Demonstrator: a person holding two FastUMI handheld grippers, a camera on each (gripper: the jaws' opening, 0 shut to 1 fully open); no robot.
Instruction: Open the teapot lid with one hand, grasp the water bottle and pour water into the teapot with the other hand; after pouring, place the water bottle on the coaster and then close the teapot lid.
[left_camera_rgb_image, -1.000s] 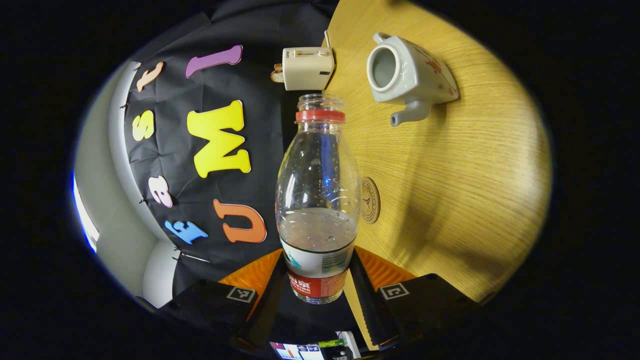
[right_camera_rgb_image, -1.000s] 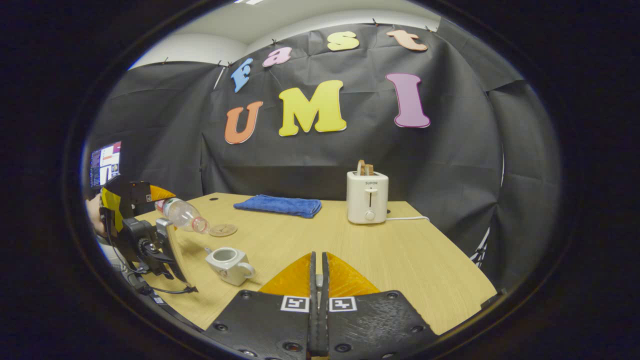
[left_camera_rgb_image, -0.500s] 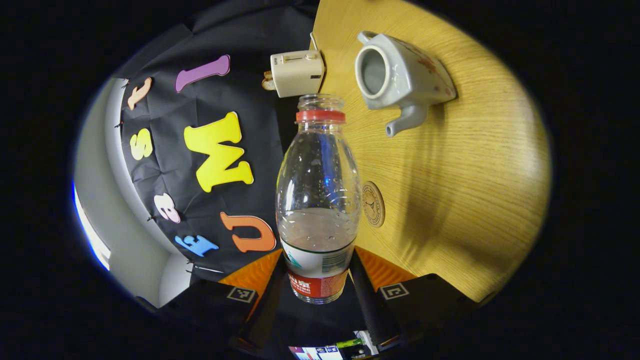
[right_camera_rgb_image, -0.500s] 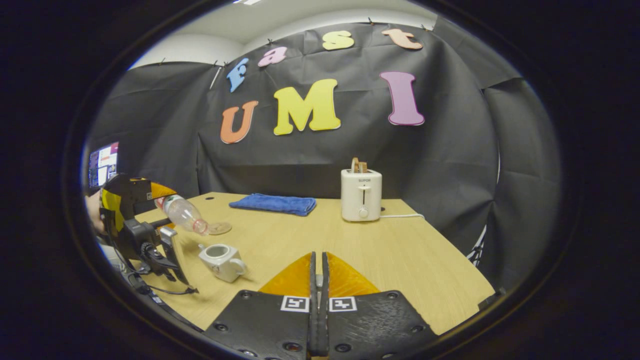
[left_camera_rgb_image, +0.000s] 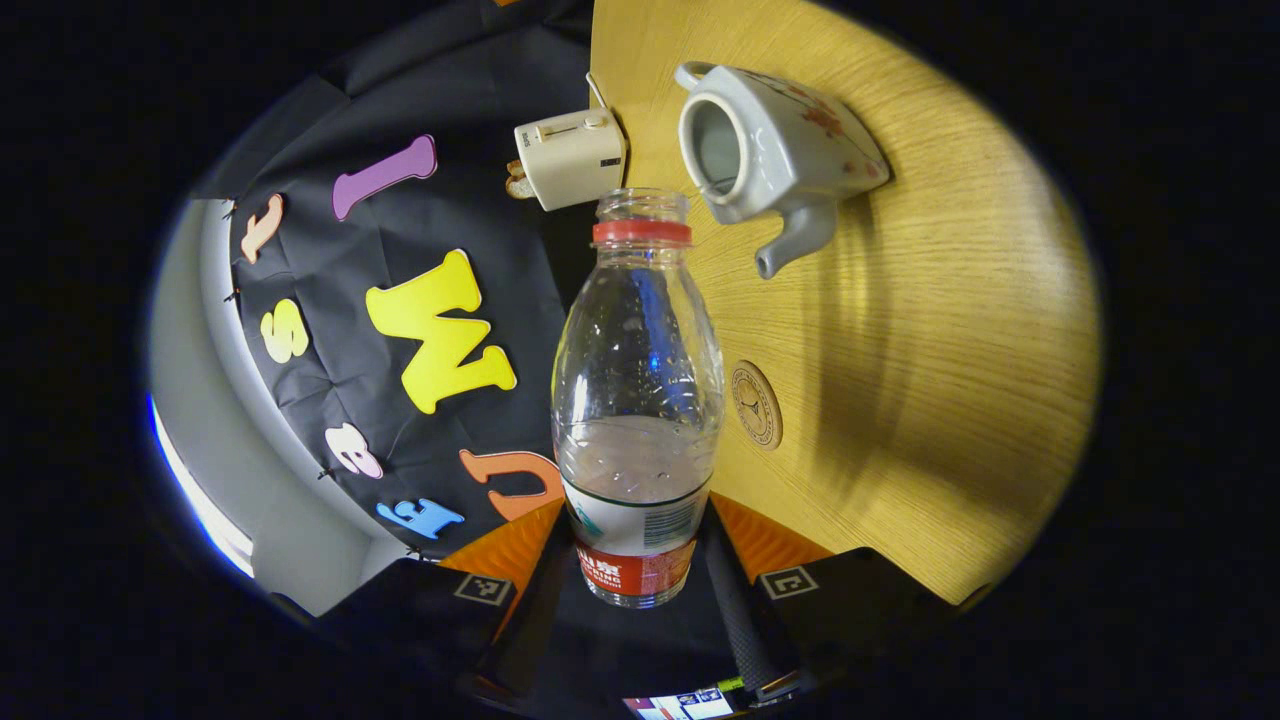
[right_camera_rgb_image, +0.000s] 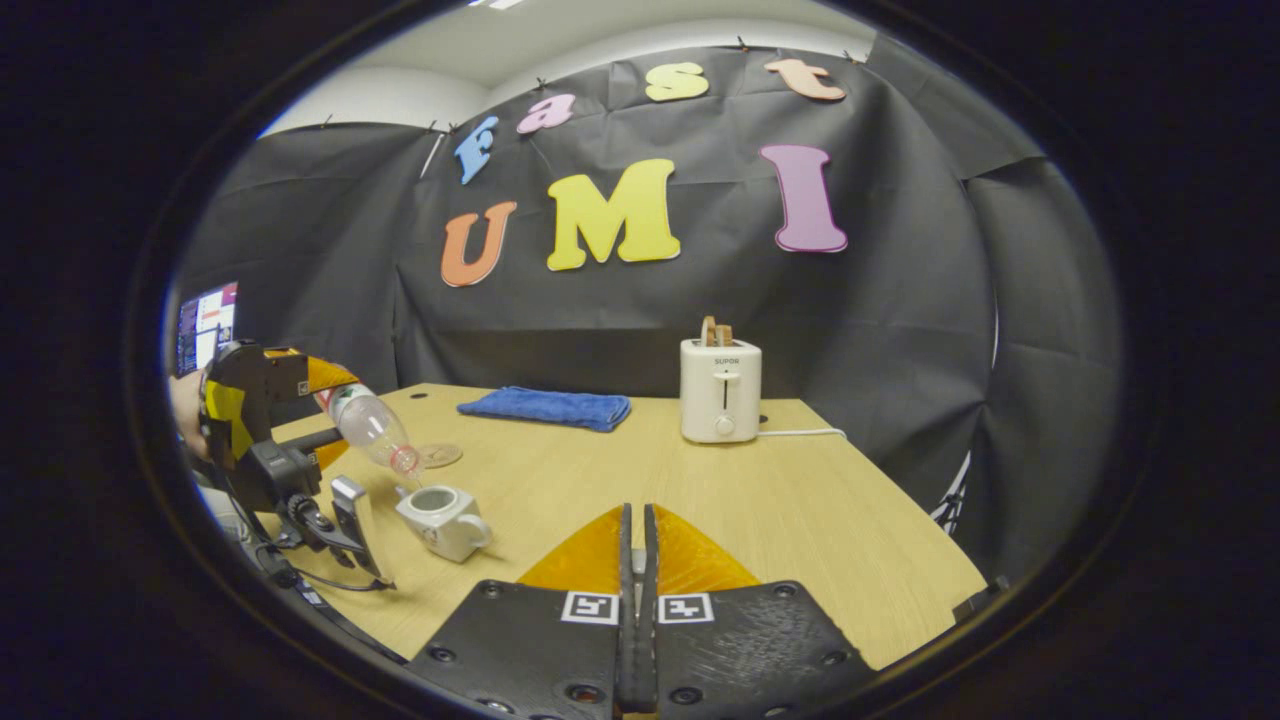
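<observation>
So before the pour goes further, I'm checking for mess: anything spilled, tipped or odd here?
No spill shows on the table. The teapot stands upright, its lid off. The water bottle, uncapped, is tilted neck-down toward it in the left gripper, as a pour needs. Nothing else stands out.

- We see our left gripper (right_camera_rgb_image: 345, 415) as a black housing with yellow panels, trailing black cables.
- Our right gripper (right_camera_rgb_image: 636, 600) has black textured blocks, screws, square markers.

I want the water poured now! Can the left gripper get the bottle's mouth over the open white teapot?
Probably yes: the left gripper holds the uncapped clear plastic bottle tipped beside the lidless white ceramic teapot, nothing between.
</observation>
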